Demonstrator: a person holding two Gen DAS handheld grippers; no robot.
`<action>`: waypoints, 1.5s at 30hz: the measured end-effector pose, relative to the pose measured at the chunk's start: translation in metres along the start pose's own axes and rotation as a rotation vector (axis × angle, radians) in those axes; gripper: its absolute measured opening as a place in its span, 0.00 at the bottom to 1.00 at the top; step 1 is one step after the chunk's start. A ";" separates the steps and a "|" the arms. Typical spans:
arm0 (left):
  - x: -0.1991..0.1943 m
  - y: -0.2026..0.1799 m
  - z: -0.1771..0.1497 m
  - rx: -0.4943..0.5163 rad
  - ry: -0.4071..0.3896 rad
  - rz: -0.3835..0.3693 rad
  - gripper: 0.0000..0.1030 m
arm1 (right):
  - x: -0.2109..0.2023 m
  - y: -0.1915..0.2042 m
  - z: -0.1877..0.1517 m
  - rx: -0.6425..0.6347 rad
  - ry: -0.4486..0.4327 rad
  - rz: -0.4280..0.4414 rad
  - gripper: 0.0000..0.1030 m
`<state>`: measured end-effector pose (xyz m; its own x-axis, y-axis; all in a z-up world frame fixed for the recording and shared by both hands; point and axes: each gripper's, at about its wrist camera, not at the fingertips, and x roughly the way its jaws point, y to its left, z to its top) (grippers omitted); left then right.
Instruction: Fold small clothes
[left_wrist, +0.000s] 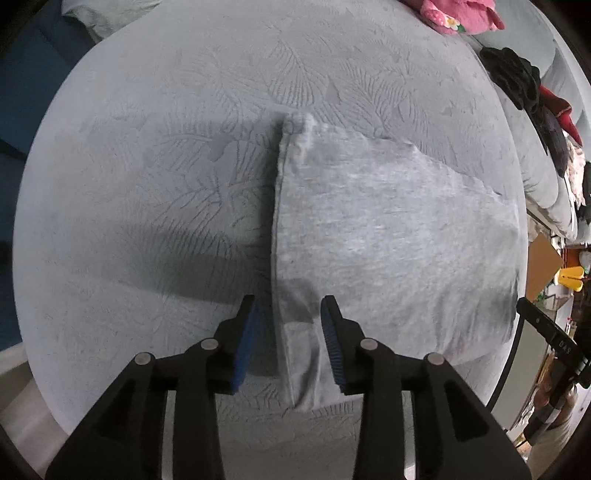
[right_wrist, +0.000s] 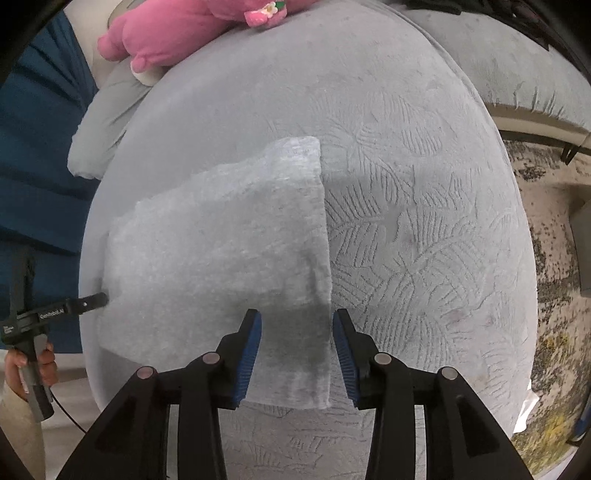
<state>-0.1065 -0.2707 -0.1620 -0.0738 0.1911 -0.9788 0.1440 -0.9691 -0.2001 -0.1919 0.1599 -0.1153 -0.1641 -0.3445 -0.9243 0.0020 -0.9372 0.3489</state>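
A small grey garment (left_wrist: 388, 236) lies flat on the grey leaf-patterned cushion (left_wrist: 166, 184), folded along its left edge. My left gripper (left_wrist: 290, 306) stands open just above that folded edge near its lower corner, one finger on each side of the hem. In the right wrist view the same garment (right_wrist: 221, 251) spreads to the left, and my right gripper (right_wrist: 297, 321) is open over its near right corner, with its right edge running between the fingers. The left gripper (right_wrist: 92, 301) also shows at the garment's far left, held by a hand (right_wrist: 33, 365).
A pink plush toy (right_wrist: 177, 29) lies at the cushion's far edge. Dark and red clothes (left_wrist: 532, 96) are piled on the neighbouring seat to the right. A speckled floor (right_wrist: 546, 266) lies beyond the cushion's right rim. A blue surface (right_wrist: 33, 147) is at the left.
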 end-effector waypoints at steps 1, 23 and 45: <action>0.003 0.000 0.000 0.008 0.013 0.012 0.32 | 0.001 0.000 0.000 0.000 -0.001 -0.008 0.36; 0.021 -0.016 0.002 0.072 0.041 0.036 0.41 | 0.020 0.003 0.008 -0.005 0.046 -0.011 0.40; 0.036 -0.016 -0.013 0.009 0.047 -0.013 0.46 | 0.019 -0.016 0.002 0.015 0.046 0.045 0.56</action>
<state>-0.0988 -0.2463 -0.1950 -0.0288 0.2102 -0.9772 0.1340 -0.9680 -0.2122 -0.1968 0.1682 -0.1378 -0.1189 -0.3889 -0.9136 -0.0063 -0.9198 0.3924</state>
